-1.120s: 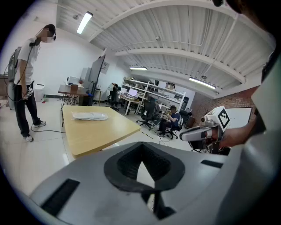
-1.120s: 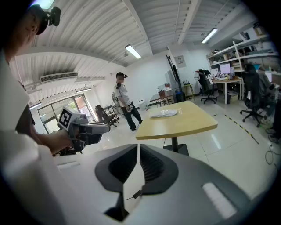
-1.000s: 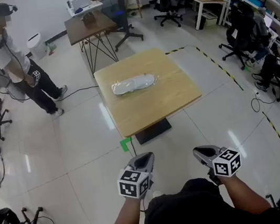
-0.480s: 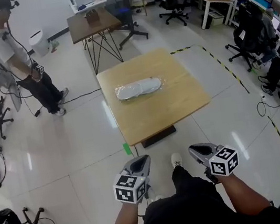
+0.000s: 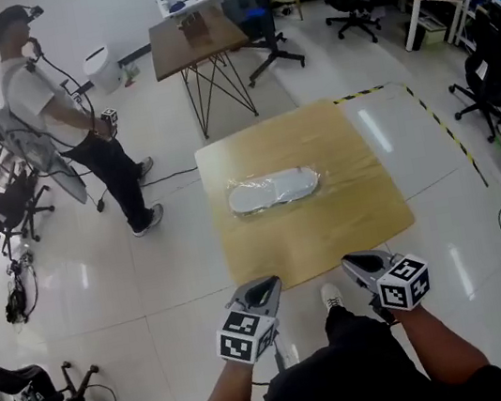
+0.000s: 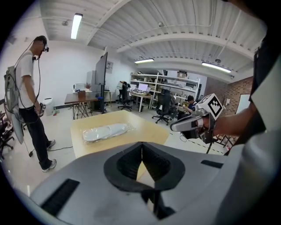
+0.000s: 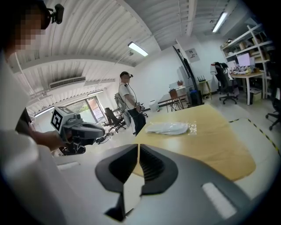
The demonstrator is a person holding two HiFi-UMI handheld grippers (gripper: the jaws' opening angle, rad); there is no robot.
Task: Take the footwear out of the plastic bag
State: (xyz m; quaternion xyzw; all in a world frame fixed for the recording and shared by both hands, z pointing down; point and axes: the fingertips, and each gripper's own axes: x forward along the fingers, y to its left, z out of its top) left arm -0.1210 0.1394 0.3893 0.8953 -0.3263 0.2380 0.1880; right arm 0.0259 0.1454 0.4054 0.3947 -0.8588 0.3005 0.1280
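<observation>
The bag (image 5: pixel 313 176) lies flat near the middle of the bench (image 5: pixel 350 226), long axis running left to right, with the footwear (image 5: pixel 268 192) inside it: a pale, low, elongated item. Whether it is one piece or a pair cannot be told. The left gripper (image 5: pixel 263 284) and right gripper (image 5: pixel 357 261) are both held at the near edge of the bench, well apart from the bag. The jaws of each are brought together, with nothing between them. Expect a light load. The film is likely thin, slippery and prone to crumpling, so a pinch on the film alone will lift the bag and its contents together rather than separate them. The footwear appears soft and flexible, not fragile, and should tolerate a firm pinch. Recommended hold: clamp one gripper on the loose film margin at the right end of the bag, where clear film extends past the footwear, to anchor it. Use the other gripper to take the footwear by its edge at the open end and draw it out lengthwise. Which end is open cannot be determined from here. A person (image 5: pixel 68 130) stands on the floor at far left, clear of the bench.
</observation>
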